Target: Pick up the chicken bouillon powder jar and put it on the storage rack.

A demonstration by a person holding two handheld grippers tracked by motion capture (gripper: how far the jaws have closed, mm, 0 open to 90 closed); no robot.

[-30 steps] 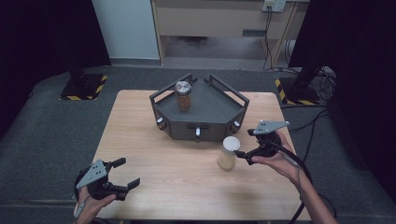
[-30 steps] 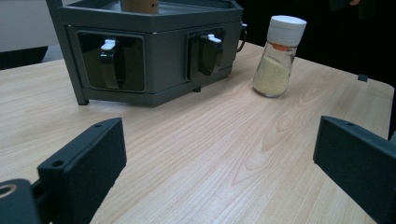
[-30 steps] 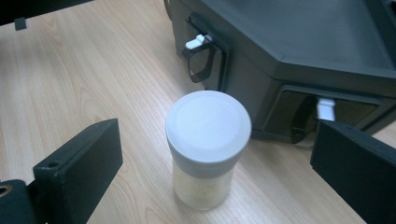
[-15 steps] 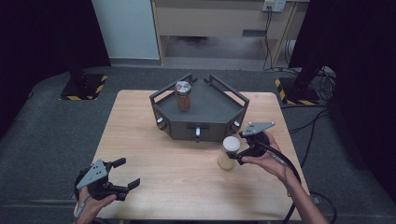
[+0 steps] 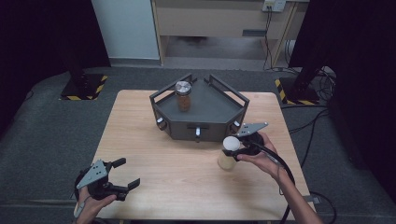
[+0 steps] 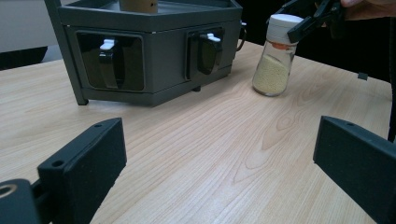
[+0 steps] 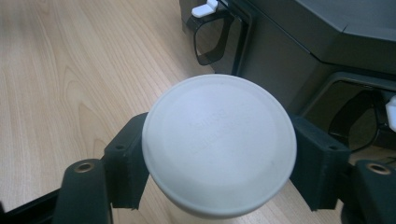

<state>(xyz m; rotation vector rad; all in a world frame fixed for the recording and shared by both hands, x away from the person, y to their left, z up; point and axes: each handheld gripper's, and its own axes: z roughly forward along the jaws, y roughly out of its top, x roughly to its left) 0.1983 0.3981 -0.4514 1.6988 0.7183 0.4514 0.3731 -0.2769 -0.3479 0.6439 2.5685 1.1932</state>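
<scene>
Now | right gripper (image 5: 239,150): jaws have just closed on the white-capped jar (image 5: 229,154), pads clamped at either side of its cap | jar: upright on the wooden table (image 5: 177,177), just in front of the grey rack (image 5: 205,112) | left gripper (image 5: 123,173): jaws wide apart, holding nothing, near the table's front left corner

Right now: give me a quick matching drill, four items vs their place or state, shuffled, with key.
Items:
1. right gripper
2. left gripper
3. brown-filled jar
4. grey rack

States:
A. jaws open, nothing between them, above bare table
B. stands on top of the rack
C. at the table's far middle, knobs on its front faces
D. shut on the white-lidded jar, which stands on the table

Pairs: 1-D, 2-A, 3-B, 4-C
</scene>
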